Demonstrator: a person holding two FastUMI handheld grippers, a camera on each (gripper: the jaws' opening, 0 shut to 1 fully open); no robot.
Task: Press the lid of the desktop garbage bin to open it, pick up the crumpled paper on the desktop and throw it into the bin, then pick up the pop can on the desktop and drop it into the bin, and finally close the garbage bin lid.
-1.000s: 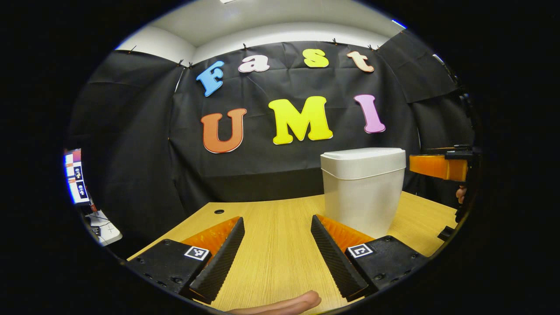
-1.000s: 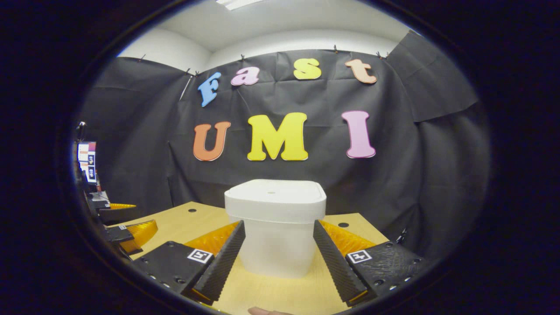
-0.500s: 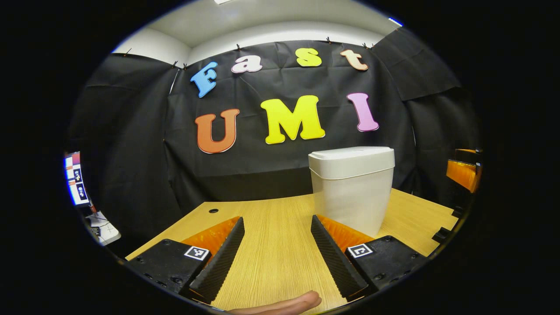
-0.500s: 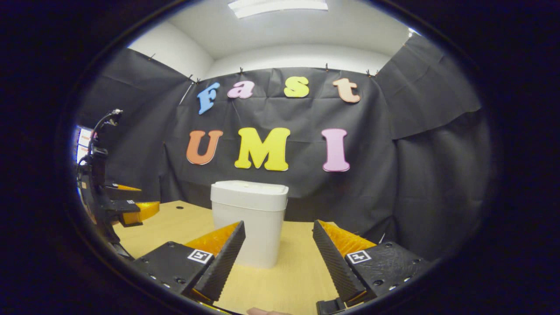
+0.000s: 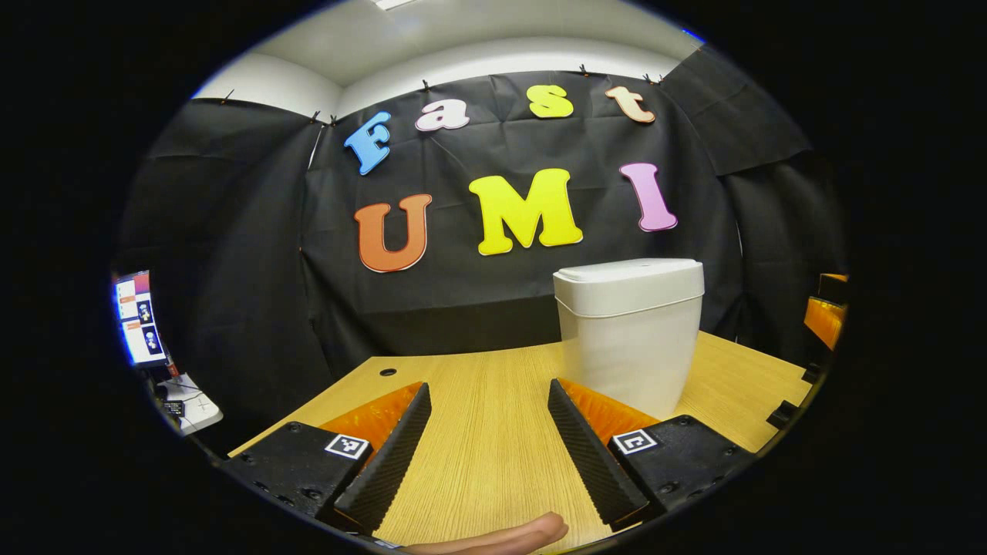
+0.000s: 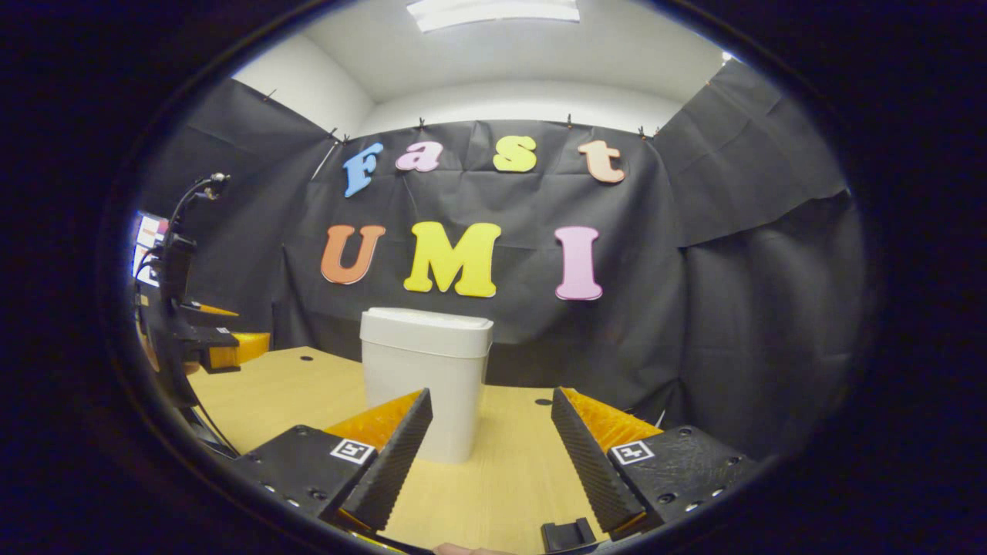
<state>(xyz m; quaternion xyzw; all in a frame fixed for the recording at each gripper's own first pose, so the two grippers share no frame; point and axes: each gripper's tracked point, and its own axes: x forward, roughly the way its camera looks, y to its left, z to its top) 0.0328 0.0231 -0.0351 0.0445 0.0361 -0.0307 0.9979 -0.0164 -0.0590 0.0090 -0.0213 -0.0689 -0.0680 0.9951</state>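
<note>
A white bin (image 5: pixel 628 335) stands upright on a wooden desk (image 5: pixel 478 432), its lid (image 5: pixel 628 271) flat and shut. The long axis of the bin runs straight up.

In the left gripper view, the left gripper (image 5: pixel 488 439) sits low over the desk with its fingers spread wide apart and nothing between them. The bin stands ahead of it and off to its right, just past the tip of its right finger. A bare fingertip (image 5: pixel 517 533) of the person shows at the bottom edge.

In the right gripper view, the right gripper (image 6: pixel 488 443) is also spread apart and empty. The bin (image 6: pixel 422 385) stands ahead and slightly to its left, partly behind its left finger. The left gripper (image 6: pixel 224 351) shows farther off at the left edge of that view.

Both grippers sit below the level of the lid. Judging from the two views, either one would have to rise above the bin before pressing the lid; which is nearer cannot be told.

The bin carries no readable brand or label. Each gripper bears small square black-and-white marker tags (image 5: pixel 346 445), with no words on them.
</note>
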